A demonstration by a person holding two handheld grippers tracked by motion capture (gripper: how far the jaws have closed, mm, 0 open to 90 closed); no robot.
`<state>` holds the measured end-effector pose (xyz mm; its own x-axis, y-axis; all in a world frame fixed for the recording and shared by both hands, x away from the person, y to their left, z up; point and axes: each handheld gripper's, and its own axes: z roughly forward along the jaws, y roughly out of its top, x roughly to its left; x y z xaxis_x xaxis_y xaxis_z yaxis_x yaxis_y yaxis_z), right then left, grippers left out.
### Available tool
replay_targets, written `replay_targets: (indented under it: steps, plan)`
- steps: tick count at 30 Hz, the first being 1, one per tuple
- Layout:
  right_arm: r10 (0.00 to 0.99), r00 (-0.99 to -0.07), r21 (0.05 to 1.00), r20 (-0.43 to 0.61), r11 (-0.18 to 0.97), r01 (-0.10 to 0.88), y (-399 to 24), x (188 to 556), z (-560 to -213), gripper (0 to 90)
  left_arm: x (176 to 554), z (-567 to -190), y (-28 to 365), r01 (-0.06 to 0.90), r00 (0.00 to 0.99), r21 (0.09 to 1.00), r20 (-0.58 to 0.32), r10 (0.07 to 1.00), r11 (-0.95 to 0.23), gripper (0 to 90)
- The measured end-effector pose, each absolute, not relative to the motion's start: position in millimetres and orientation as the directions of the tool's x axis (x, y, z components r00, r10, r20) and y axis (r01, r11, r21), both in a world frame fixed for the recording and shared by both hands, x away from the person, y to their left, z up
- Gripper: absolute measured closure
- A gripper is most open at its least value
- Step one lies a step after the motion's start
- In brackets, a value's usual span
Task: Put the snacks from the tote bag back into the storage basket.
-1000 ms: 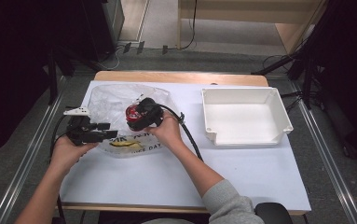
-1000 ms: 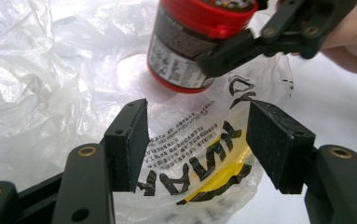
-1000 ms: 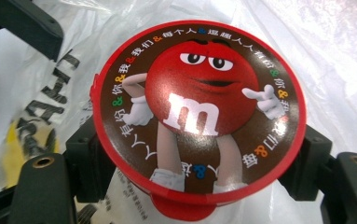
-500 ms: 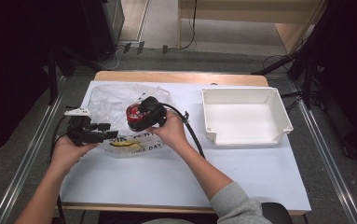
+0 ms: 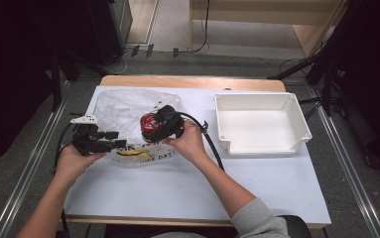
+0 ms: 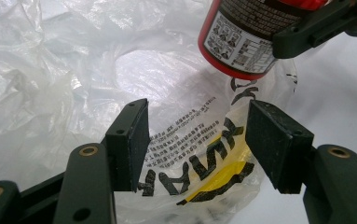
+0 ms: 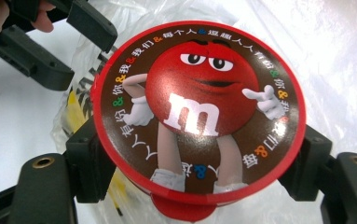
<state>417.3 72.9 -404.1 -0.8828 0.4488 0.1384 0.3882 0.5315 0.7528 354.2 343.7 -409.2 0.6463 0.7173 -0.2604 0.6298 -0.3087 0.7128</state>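
Note:
A red candy canister point(image 5: 149, 124) with a cartoon lid point(image 7: 197, 107) hangs over a crumpled clear plastic bag point(image 5: 123, 106). My right gripper point(image 5: 158, 125) is shut on the canister's sides, and its lid faces the right gripper view's camera. My left gripper point(image 5: 119, 145) is open at the bag's near left edge. Its jaws stand wide apart over the bag's printed yellow and black part point(image 6: 199, 163). In the left gripper view the canister point(image 6: 239, 37) hangs just beyond the jaws, up and to the right. The left gripper point(image 7: 80, 49) appears at the top left of the right gripper view.
An empty white tray point(image 5: 304, 124) stands at the right of the white table cover point(image 5: 202, 198). A black cable point(image 5: 212, 146) trails from the right gripper past the hand. The table's wooden far edge point(image 5: 192, 82) lies beyond the bag.
My right gripper has drifted slightly to the right and toward the person with the canister in it. The left gripper has stayed in place.

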Motion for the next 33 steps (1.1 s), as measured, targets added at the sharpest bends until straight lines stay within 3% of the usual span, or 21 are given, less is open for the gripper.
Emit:
replay_targets:
  steps: [33]
  plan:
    - [0.452,-0.880,0.772,0.149,0.503,0.389,29.4,404.2,-391.0,26.2,355.1,-413.9,338.5,0.627,0.662,0.703,-0.255,0.705,-0.335,40.7]
